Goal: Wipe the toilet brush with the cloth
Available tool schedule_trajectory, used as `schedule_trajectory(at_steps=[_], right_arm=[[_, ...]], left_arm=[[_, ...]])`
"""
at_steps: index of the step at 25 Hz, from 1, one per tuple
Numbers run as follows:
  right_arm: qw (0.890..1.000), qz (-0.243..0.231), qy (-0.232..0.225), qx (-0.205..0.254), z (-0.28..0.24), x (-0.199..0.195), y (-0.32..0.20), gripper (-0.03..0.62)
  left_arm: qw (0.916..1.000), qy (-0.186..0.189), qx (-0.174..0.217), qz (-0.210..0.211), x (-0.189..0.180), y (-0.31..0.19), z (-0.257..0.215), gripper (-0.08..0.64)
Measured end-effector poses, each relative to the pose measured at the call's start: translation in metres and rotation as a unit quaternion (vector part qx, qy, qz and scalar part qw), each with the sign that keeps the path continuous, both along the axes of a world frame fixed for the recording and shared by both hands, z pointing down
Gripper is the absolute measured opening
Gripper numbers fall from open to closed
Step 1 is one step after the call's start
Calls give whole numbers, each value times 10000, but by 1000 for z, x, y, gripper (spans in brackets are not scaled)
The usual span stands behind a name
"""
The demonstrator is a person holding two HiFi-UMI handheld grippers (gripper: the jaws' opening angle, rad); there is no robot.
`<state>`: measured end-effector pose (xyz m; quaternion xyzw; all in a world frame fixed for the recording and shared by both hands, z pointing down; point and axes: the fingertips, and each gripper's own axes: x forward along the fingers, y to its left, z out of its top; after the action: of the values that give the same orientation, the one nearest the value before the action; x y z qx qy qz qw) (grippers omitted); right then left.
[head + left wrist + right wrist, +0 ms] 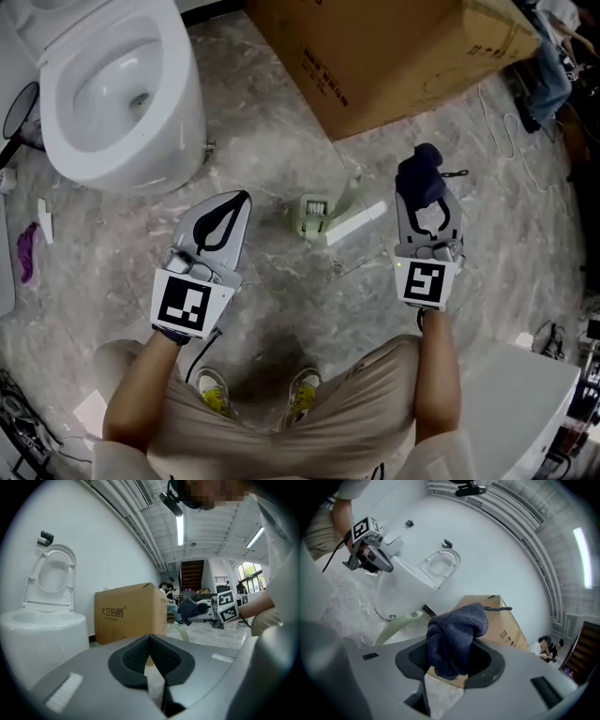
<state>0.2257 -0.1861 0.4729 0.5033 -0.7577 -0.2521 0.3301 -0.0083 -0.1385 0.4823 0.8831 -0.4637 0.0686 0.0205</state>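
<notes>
Wiping hasn't started yet imo. Left tool point(234, 202) is pinched together on nothing, and right tool point(427, 199) is clamped on the dark blue cloth point(419, 172). The toilet brush point(316, 216) lies on the floor between them, untouched, with the toilet point(184, 111) further back.

At left, the left tool point(232, 208) is pointing forward, its jaws meeting on nothing. At right, the right tool point(427, 210) is clamping a dark cloth point(419, 176).
</notes>
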Motion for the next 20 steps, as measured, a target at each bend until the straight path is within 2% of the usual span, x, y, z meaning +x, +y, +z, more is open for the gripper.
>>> schedule_trajectory(at_steps=[2, 7, 11, 14, 20], right_arm=[[9995, -66, 281, 132, -3, -12, 2, 178], [9977, -291, 485, 369, -15, -38, 4, 178], [9985, -488, 207, 125, -14, -50, 8, 178], [9980, -600, 94, -190, -2, -53, 9, 176], [9955, -708, 290, -558, 14, -55, 18, 176]], left_arm=[[9999, 4, 124, 71, 6, -1, -4, 2], [9994, 204, 107, 244, 20, 1, -9, 2], [9992, 217, 73, 319, 23, 3, -7, 2], [9994, 228, 102, 220, 17, 2, -7, 2], [9992, 309, 1, 268, 10, 3, -5, 2]])
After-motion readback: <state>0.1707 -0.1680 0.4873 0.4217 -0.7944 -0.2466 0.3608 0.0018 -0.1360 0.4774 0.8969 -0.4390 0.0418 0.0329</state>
